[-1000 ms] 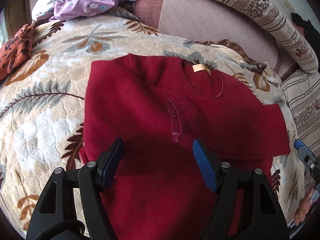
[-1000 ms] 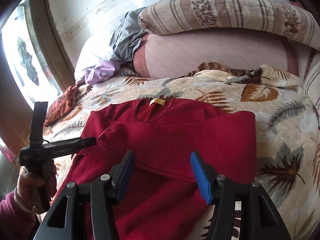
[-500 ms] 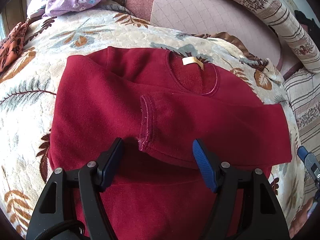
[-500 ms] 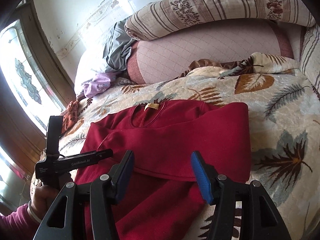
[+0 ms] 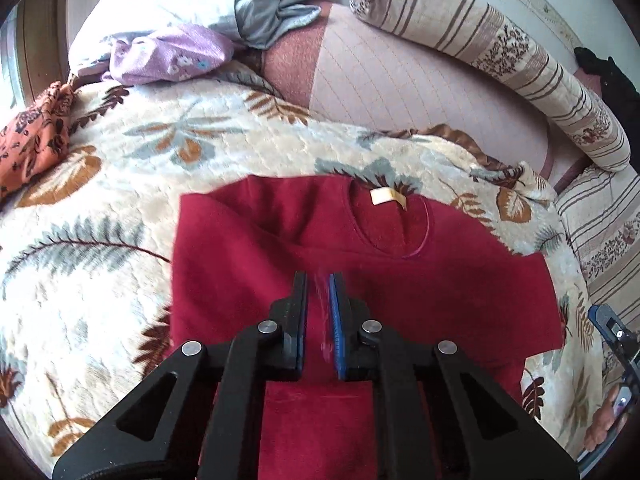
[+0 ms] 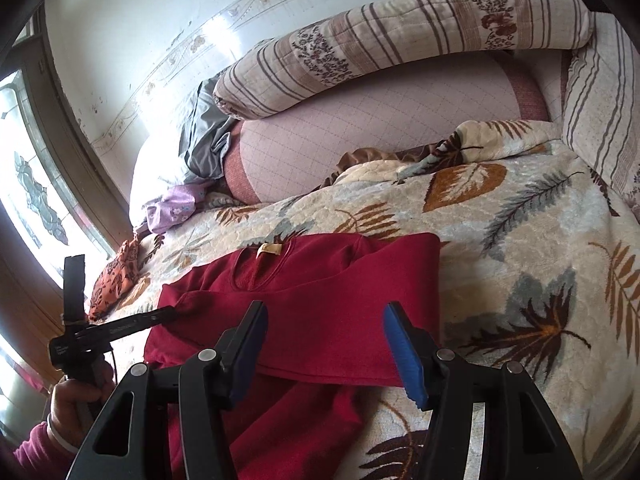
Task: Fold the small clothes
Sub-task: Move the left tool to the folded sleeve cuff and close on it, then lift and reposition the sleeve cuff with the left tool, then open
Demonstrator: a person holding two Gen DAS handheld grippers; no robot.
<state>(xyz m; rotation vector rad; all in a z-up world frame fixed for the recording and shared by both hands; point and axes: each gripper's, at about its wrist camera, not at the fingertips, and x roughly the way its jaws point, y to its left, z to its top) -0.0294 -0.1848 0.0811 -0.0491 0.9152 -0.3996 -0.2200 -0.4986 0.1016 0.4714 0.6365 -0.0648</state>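
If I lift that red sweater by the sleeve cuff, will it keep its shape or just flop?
Probably flop: the red sweater is soft fleece-like fabric lying limp on the leaf-print blanket. The left gripper is shut on the sleeve cuff, so likely only the sleeve follows first. The fuzzy surface looks unlikely to slip.

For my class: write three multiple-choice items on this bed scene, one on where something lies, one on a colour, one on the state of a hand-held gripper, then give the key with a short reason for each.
1. Where does the orange floral cloth lie?
A. on the red top
B. on the leaf-print blanket, left of the red top
C. on the striped pillow

2. What colour is the label at the neckline?
A. pale yellow
B. blue
C. black

3. How is the left hand-held gripper?
A. wide open
B. out of view
C. shut on the sleeve cuff

Key: 1 B, it sits at the blanket's left edge; 2 A, a pale tab on the red top; 3 C, fabric is pinched between its pads.
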